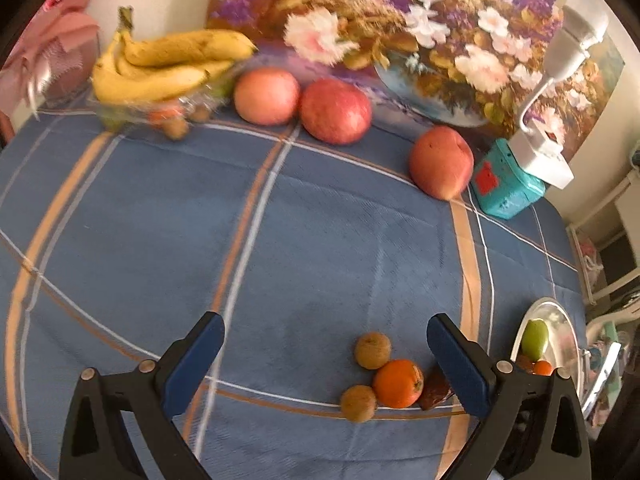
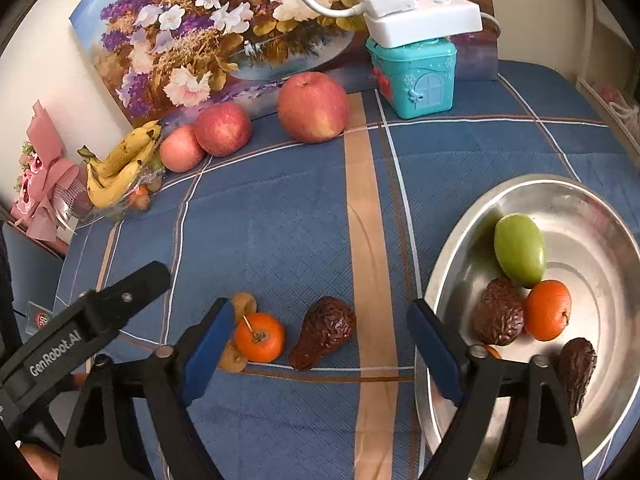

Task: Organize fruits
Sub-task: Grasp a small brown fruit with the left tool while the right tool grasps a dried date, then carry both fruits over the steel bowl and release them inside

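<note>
On the blue plaid cloth lies a small cluster: a little orange fruit (image 1: 398, 383) (image 2: 260, 337), two brown round fruits (image 1: 373, 350), and a wrinkled dark date (image 2: 323, 332) (image 1: 434, 394). My left gripper (image 1: 326, 344) is open above the cloth, and the cluster lies near its right finger. My right gripper (image 2: 320, 310) is open with the date lying between its fingers, untouched by either pad. A metal bowl (image 2: 440, 276) (image 1: 534, 314) on the right holds a green fruit (image 2: 520, 250), an orange one (image 2: 547, 310) and two dates (image 2: 498, 312).
Three apples (image 1: 336, 111) (image 2: 313, 107) stand along the flower painting (image 2: 224, 20) at the back. Bananas (image 1: 160, 68) (image 2: 120, 164) lie in a clear tray at the back left. A teal box (image 2: 416, 76) carries a white power strip (image 2: 424, 18). The cloth's right edge drops off.
</note>
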A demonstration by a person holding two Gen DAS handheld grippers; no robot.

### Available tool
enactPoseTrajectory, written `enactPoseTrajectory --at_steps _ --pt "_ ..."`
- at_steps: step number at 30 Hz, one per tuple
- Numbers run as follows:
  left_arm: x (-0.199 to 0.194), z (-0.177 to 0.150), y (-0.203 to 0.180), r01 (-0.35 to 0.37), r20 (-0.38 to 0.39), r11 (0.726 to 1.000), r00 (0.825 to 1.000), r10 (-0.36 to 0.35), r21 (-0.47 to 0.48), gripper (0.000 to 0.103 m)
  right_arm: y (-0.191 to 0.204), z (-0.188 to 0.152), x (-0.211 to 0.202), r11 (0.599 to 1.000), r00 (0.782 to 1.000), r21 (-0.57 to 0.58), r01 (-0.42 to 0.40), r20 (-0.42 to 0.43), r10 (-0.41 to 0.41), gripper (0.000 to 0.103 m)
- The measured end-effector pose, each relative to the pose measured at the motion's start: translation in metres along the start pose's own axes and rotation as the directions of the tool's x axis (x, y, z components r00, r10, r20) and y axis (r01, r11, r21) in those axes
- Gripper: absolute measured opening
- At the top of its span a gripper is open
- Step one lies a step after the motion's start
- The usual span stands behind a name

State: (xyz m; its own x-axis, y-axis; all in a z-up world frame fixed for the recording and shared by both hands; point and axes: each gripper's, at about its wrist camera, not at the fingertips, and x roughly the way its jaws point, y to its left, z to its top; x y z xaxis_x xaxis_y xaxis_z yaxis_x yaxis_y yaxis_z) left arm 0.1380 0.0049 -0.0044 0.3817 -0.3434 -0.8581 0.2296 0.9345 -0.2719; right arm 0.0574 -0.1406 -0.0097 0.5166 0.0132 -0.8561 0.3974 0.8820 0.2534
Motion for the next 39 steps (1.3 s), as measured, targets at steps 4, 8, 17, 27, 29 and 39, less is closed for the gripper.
enactPoseTrajectory --at_steps 4,8,17,27,29,39 --pt "0.015 -0.001 -0.007 0.032 -0.031 0.999 0.999 -0.032 0.005 0.092 0.0 0.0 0.008 1.0 1.0 0.008 0.007 -0.022 -0.006 0.072" --pt "0.027 -0.004 -0.01 0.042 -0.067 0.999 0.997 -0.041 0.01 0.074 -0.001 -0.001 0.015 1.0 0.999 0.018 0.007 -0.045 -0.006 0.061" --pt "0.041 -0.014 -0.013 0.101 -0.138 0.995 0.985 -0.103 -0.017 0.033 -0.006 -0.003 0.025 0.999 0.997 0.039 0.016 -0.079 -0.012 0.044" --pt "0.026 -0.011 -0.008 0.081 -0.088 0.996 0.993 -0.084 -0.035 0.025 -0.009 -0.003 0.02 0.998 0.998 0.062 -0.015 -0.067 0.019 0.035" --pt "0.018 -0.009 -0.008 0.075 -0.066 0.997 0.995 -0.077 -0.033 0.025 -0.01 -0.002 0.015 0.998 0.998 0.061 -0.028 -0.05 0.031 0.035" --pt "-0.02 -0.007 -0.031 0.099 -0.008 0.995 0.995 -0.099 0.026 0.025 -0.021 0.002 -0.014 0.996 0.999 0.082 -0.034 -0.007 0.035 0.035"
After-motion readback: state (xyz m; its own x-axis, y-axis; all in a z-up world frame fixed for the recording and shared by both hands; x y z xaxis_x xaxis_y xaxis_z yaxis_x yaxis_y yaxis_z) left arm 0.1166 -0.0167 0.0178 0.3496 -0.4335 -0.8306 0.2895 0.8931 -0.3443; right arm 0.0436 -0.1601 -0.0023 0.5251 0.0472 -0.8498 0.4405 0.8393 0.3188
